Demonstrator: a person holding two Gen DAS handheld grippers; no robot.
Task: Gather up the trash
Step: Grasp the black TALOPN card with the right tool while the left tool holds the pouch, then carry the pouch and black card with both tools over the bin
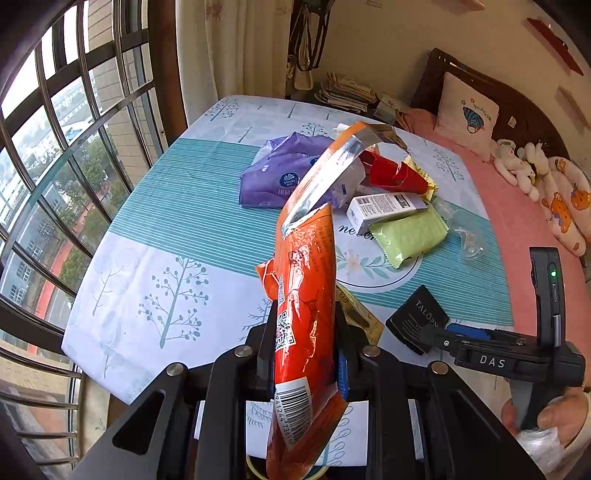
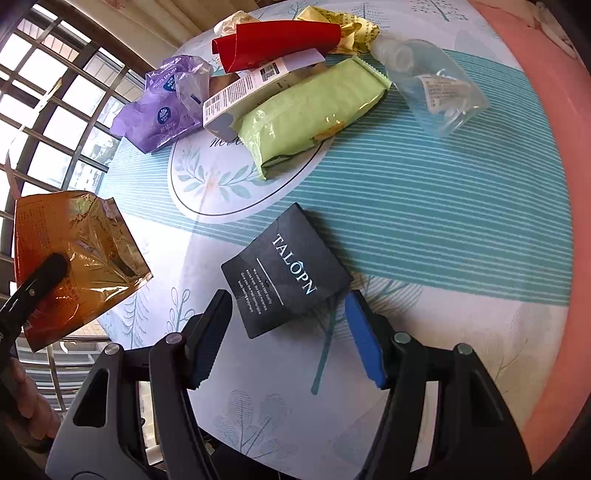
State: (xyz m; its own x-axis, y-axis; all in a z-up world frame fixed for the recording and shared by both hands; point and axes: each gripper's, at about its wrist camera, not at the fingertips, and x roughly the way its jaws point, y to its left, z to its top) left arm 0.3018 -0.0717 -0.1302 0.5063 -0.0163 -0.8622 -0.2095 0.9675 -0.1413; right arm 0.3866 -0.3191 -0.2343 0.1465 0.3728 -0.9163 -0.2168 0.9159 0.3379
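A round table (image 2: 424, 229) under a printed cloth of teal stripes and pale trees fills most of the room's middle, set between a barred window and a pink bed. Towards its far side lies the heap of rubbish waiting to be cleared: a crumpled purple plastic tissue pack (image 2: 162, 110), a curled sheet of glossy red card (image 2: 273, 42), a soft pale-green sealed pouch (image 2: 314, 114), a narrow white printed carton (image 2: 236, 92), a squashed clear plastic bottle (image 2: 439, 92) and some crinkled yellow paper (image 2: 364, 33).

Nearer, well apart from the heap, a flat black sachet lettered TALOPN (image 2: 288, 269) lies alone on the cloth.

The left gripper (image 1: 304, 354) is clenched on a long orange foil snack bag (image 1: 306, 295), torn open at the top, which stands up out of the jaws and clear of the table. The right gripper (image 2: 288, 341) hangs over the black sachet with jaws spread wide, one finger on each side of its near edge, nothing between the pads yet.

The risks, as I judge them: the sachet is thin and lies flat, so the closing pads may slide over it or pinch the cloth instead. The slippery foil bag is held only across its lower part; a tilt could let it slip out or spill crumbs.
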